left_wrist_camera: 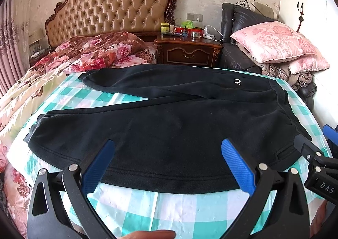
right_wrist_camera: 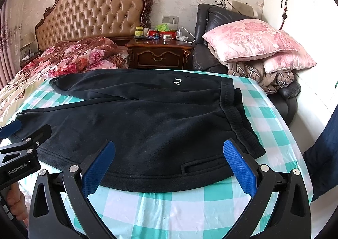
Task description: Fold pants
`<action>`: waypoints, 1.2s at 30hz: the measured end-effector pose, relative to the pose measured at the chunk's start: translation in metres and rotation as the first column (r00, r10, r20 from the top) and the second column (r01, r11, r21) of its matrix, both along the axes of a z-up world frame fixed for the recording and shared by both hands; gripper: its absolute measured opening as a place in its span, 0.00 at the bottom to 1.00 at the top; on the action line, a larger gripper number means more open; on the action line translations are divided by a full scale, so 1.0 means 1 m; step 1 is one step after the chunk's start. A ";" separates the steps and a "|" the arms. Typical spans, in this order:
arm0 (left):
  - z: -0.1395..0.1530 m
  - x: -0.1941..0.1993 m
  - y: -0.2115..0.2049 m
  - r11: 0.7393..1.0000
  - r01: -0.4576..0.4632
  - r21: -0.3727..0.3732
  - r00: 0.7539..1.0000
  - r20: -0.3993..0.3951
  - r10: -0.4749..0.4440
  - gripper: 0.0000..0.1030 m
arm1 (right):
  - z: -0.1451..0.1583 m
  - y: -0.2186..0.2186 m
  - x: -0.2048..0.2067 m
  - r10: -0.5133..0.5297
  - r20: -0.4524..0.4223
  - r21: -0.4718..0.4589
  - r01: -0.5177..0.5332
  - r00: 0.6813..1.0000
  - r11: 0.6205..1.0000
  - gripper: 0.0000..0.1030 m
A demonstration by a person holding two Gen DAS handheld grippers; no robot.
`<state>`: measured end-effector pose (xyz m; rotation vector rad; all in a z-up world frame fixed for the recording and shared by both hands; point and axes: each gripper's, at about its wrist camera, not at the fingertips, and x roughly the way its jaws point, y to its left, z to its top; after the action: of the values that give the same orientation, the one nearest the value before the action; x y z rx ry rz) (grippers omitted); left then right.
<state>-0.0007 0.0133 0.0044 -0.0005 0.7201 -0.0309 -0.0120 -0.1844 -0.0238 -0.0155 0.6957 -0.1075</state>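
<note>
Both sets of blue-padded fingers stand spread wide and empty: the left gripper (left_wrist_camera: 168,165) over the near leg, the right gripper (right_wrist_camera: 169,165) over the near hip by the waistband (right_wrist_camera: 234,112). The black pants (right_wrist_camera: 137,124) lie flat, unfolded, legs leftward, on the checked table (right_wrist_camera: 179,213). Judged: first fold not begun; next, pinch the near edge and carry it over the far leg.

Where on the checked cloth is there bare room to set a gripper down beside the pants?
A bare strip of checked cloth runs along the near edge, below the black pants. A narrower patch lies right of the waistband, another in the gap between the leg cuffs. The middle is fully covered. Left gripper and right gripper hang open over the near hem.
</note>
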 end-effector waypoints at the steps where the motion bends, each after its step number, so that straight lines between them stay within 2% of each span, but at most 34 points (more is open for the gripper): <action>1: 0.000 0.000 0.000 1.000 -0.001 0.001 1.000 0.001 0.001 0.99 | 0.000 0.000 0.000 0.001 0.001 0.001 -0.001 1.000 1.000 0.96; 36: 0.002 -0.002 0.005 1.000 0.000 0.017 1.000 0.007 0.000 0.99 | 0.003 0.000 -0.001 0.001 -0.004 0.000 -0.001 1.000 1.000 0.96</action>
<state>-0.0032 0.0179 0.0065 0.0156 0.7133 -0.0248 -0.0127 -0.1848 -0.0205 -0.0162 0.7001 -0.1064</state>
